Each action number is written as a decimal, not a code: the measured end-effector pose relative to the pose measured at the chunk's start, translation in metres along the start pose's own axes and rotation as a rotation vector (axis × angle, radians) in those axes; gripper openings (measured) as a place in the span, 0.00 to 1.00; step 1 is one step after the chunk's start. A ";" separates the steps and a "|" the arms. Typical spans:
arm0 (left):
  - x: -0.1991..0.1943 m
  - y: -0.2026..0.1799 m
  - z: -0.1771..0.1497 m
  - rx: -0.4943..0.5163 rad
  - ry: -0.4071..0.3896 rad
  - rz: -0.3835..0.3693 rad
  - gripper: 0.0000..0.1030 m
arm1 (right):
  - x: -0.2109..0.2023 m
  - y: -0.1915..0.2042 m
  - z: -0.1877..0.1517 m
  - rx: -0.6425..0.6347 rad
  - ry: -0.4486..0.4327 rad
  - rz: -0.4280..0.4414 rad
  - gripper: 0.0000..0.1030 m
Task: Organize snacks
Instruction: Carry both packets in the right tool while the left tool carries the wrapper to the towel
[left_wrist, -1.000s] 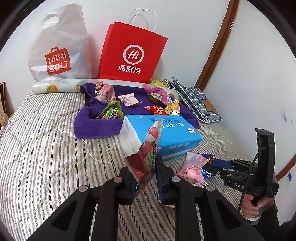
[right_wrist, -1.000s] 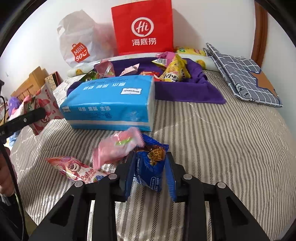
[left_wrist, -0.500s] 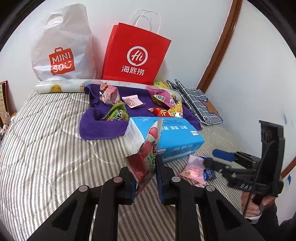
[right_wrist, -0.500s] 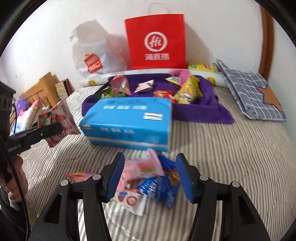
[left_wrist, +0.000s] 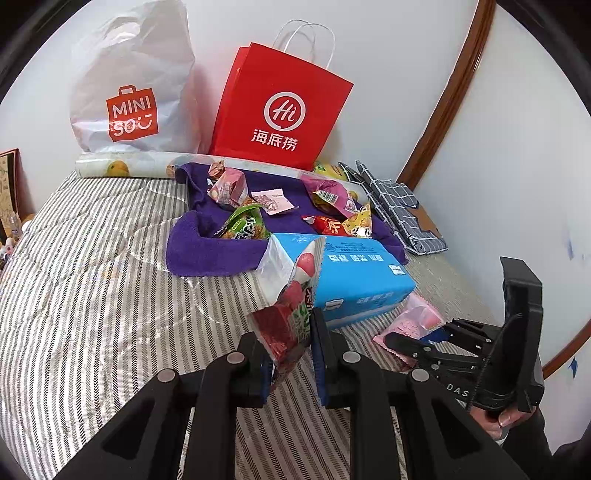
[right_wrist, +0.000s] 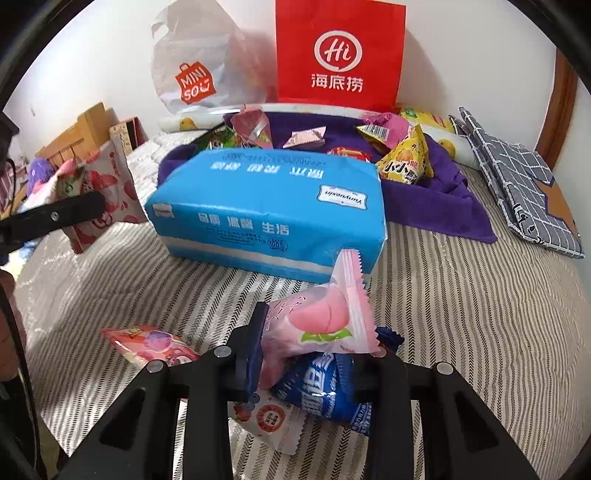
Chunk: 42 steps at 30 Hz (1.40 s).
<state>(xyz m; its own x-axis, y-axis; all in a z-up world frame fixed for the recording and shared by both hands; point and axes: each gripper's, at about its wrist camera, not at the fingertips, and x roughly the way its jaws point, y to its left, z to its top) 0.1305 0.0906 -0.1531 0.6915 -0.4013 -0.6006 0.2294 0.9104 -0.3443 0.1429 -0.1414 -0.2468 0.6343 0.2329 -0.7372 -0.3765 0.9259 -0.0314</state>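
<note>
left tool (left_wrist: 288, 354): clamped on the red strawberry packet (left_wrist: 286, 321), unchanged, held above the striped bed (left_wrist: 92, 295).
right tool (right_wrist: 306, 354): half a second ago spread wide, now clamped on the pink peach packet (right_wrist: 321, 321).
meaning: ready to carry to the purple towel (right_wrist: 436, 206) behind the blue tissue pack (right_wrist: 269, 206).

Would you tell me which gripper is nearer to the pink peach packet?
Right. The right gripper is shut on the pink peach packet, while the left gripper stands apart beside it, shut on a strawberry packet.
</note>
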 end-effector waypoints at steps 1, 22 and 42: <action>-0.001 -0.001 0.000 0.001 -0.002 -0.002 0.17 | -0.003 0.000 0.001 0.002 -0.009 -0.001 0.33; -0.018 -0.024 0.041 0.000 -0.092 0.115 0.17 | -0.078 -0.035 0.051 0.106 -0.188 -0.056 0.33; 0.026 -0.020 0.118 -0.003 -0.124 0.204 0.17 | -0.050 -0.065 0.141 0.160 -0.261 -0.047 0.33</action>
<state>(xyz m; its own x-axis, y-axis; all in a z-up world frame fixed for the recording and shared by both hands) 0.2251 0.0734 -0.0765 0.8022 -0.1933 -0.5649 0.0744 0.9711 -0.2267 0.2312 -0.1715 -0.1129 0.8083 0.2376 -0.5387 -0.2444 0.9678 0.0603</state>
